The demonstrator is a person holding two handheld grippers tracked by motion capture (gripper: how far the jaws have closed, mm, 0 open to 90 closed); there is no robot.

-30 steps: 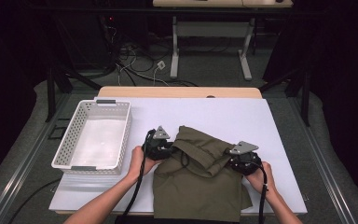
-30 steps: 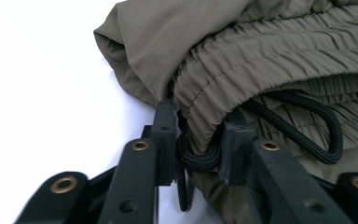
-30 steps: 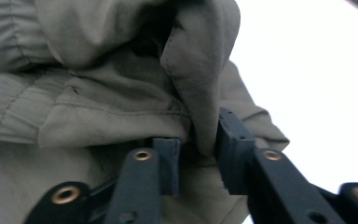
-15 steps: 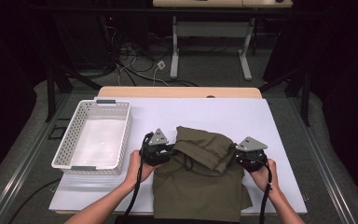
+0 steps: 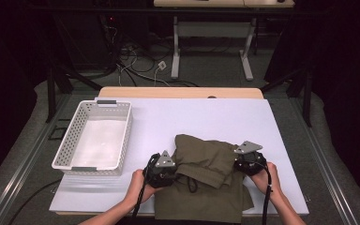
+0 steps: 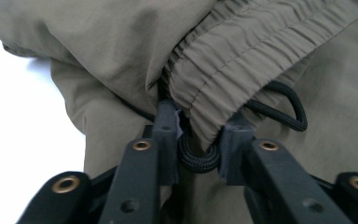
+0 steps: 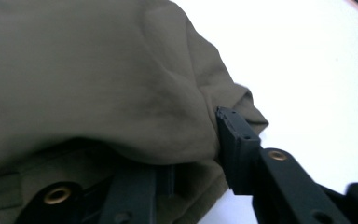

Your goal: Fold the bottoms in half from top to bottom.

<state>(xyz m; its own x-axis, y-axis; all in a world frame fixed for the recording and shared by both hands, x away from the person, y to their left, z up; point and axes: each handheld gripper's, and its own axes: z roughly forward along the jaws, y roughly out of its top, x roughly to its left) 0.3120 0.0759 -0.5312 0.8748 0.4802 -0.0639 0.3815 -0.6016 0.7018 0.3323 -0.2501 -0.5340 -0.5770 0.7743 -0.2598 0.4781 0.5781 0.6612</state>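
An olive garment (image 5: 201, 197) with an elastic waistband (image 6: 242, 56) and a black drawcord (image 6: 279, 105) lies folded at the near middle of the white table (image 5: 206, 117). My left gripper (image 5: 174, 171) is at the fold's left edge. Its jaws have just been opening, and the waistband end and cord loop sit loosely between them (image 6: 198, 135). My right gripper (image 5: 236, 165) is at the fold's right edge. It too has just been opening, with a bulge of olive cloth (image 7: 121, 93) between the jaws (image 7: 196, 149); the cloth covers one jaw.
A white perforated basket (image 5: 68, 140) stands at the table's left, with nothing inside. The far half of the table is bare white, with a wooden strip (image 5: 178, 92) behind it. The garment's near hem hangs over the front edge.
Both grippers have drawn the garment's upper part toward the near edge, folding it over the lower part. The left hand has moved most. Both sets of jaws stand wider now.
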